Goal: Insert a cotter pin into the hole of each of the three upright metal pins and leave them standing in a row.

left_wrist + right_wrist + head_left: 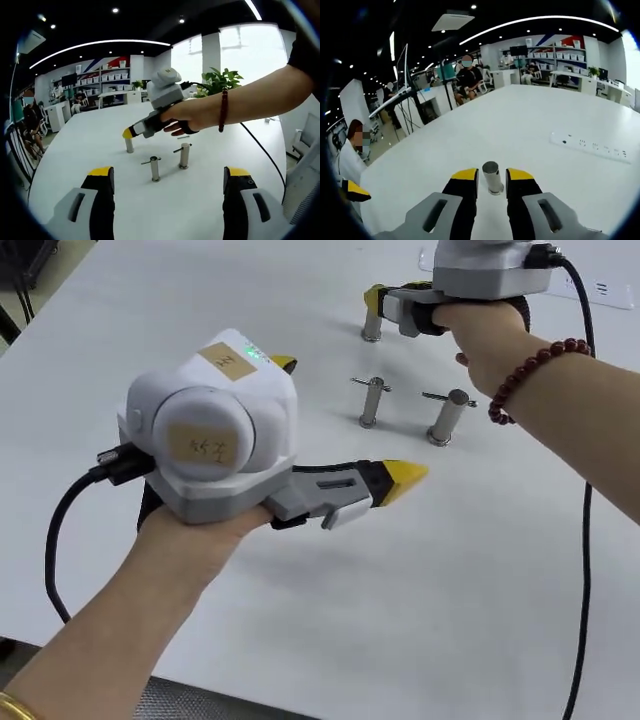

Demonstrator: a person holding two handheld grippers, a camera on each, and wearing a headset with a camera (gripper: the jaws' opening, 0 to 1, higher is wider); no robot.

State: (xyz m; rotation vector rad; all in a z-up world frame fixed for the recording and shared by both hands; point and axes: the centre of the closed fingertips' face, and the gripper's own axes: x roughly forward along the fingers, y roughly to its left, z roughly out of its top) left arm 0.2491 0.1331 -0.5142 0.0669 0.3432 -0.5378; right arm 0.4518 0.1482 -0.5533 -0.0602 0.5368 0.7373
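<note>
Head view has the white table (pixel 480 570) with three metal pins (pixel 370 405) standing toward its far side. Our left gripper (pixel 169 175) hangs wide open and empty, while our right gripper (pixel 492 174) sits narrowed around the top of the farthest pin (pixel 372 328), and we can't tell if it's actually pinching. We reckon the pins are stiff, slick steel that tips easily, so we'd grip the shaft squarely. The thin cotter pins (pixel 371 385) through the two nearer ones look springy and are best taken by the end sticking out.

Open-plan office-lab, this was: beyond the left gripper (pixel 167 176), shelves (pixel 102 80) of bins and a plant (pixel 220 82) by windows (pixel 250 52); ahead of the right gripper (pixel 492 175), seated people (pixel 467 80) at desks (pixel 437 102).
</note>
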